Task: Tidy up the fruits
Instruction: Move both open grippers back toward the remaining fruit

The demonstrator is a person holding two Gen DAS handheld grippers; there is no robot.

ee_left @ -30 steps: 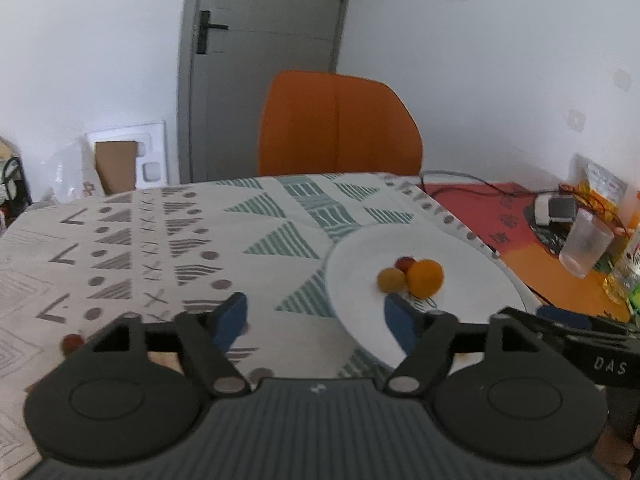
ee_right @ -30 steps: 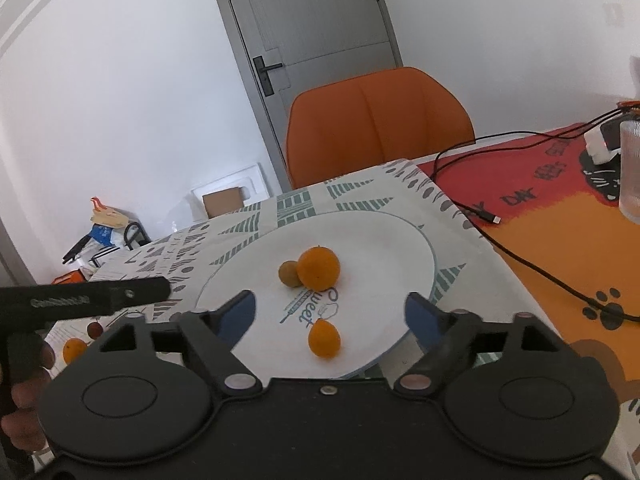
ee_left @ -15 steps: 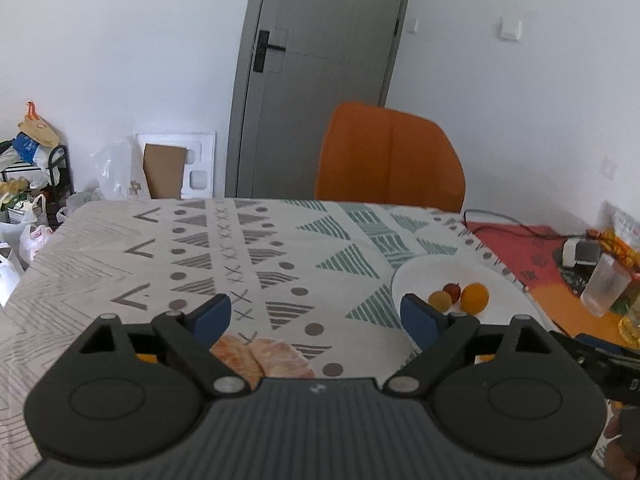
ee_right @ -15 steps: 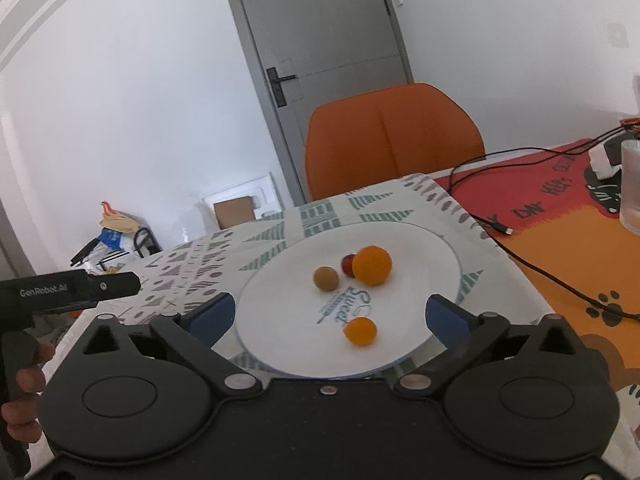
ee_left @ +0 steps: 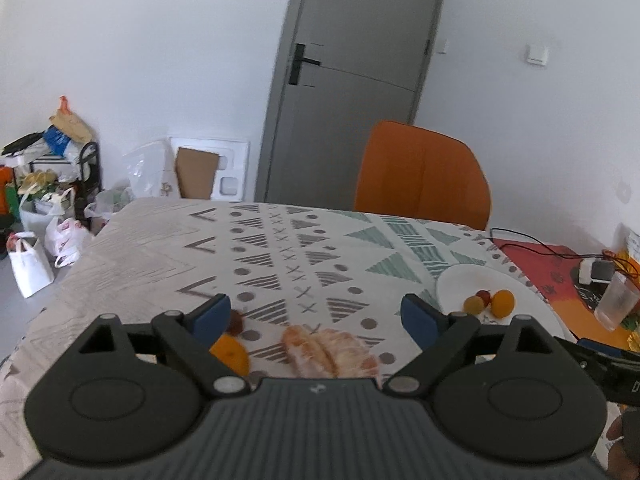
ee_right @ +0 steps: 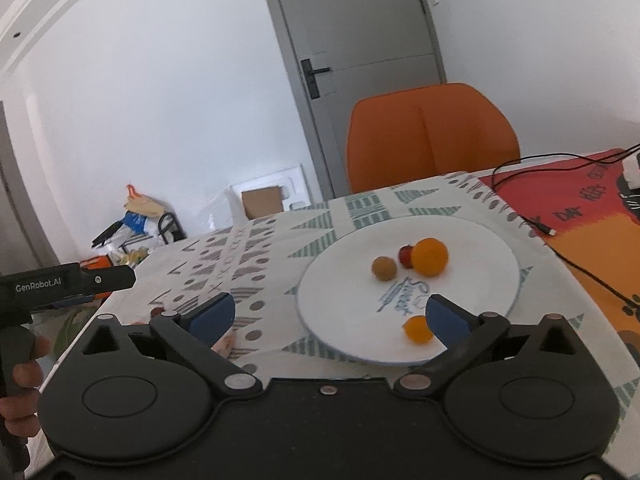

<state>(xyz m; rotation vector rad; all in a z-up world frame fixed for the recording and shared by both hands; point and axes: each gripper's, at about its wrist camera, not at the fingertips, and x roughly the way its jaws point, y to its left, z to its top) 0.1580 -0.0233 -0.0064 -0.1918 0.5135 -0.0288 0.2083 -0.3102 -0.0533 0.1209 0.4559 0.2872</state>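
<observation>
A white plate (ee_right: 472,300) on the patterned tablecloth holds a large orange (ee_right: 429,257), a small red fruit (ee_right: 405,255), a brown fruit (ee_right: 384,268) and a small orange fruit (ee_right: 417,329). The plate (ee_left: 460,284) also shows at the right in the left wrist view. My left gripper (ee_left: 316,314) is open and empty above peeled orange segments (ee_left: 330,350), with a small orange fruit (ee_left: 230,354) and a dark red fruit (ee_left: 236,322) by its left finger. My right gripper (ee_right: 330,314) is open and empty over the plate's near left edge.
An orange chair (ee_left: 422,176) stands behind the table. A red-orange mat (ee_right: 580,208) with a black cable (ee_right: 576,264) lies to the right. A clear plastic cup (ee_left: 616,300) stands at the right. Bags and a rack (ee_left: 44,184) sit on the floor at the left.
Both grippers have pulled back and risen. The left view swung left, bringing the orange segments and loose fruits between its fingers. The plate's fruits have not moved.
</observation>
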